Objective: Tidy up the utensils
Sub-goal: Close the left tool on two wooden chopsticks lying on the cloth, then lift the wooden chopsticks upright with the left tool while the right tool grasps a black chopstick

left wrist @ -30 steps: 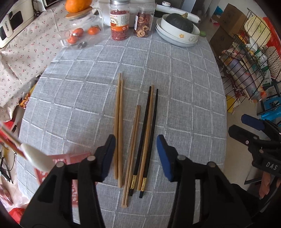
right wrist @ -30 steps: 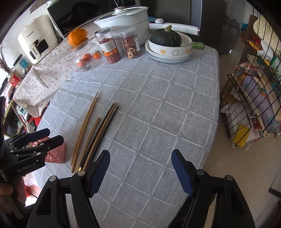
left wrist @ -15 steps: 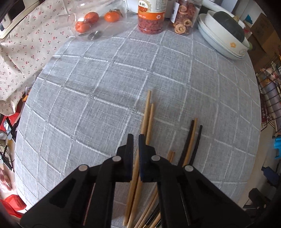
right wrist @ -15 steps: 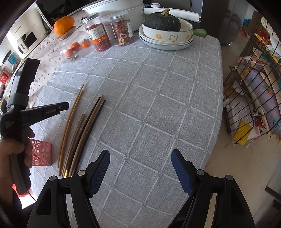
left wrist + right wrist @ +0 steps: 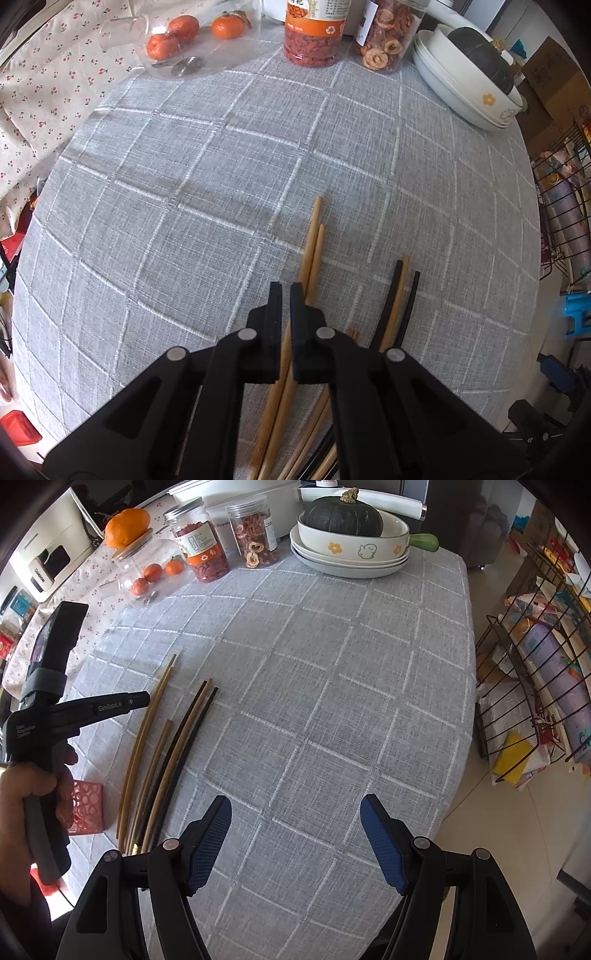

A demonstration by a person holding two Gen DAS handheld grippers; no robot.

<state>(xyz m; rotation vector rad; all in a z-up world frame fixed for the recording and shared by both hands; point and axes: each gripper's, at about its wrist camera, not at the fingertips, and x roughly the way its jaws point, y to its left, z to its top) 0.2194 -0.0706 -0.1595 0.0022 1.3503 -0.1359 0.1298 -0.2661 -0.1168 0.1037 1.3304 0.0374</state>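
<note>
The left gripper (image 5: 284, 295) hangs low over the table (image 5: 221, 184), fingers nearly together above the light wooden chopsticks (image 5: 313, 243), apparently to pinch that pair; I cannot tell whether it grips them. The right gripper (image 5: 295, 812) waits spread wide, holding nothing.

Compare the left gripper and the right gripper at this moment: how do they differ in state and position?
The left gripper has its jaws nearly closed, above the long light wooden chopsticks; whether it grips them is unclear. The right gripper is wide open over bare grey checked tablecloth, holding nothing, clear of the chopsticks. Both are black, hand-held two-finger tools.
</note>
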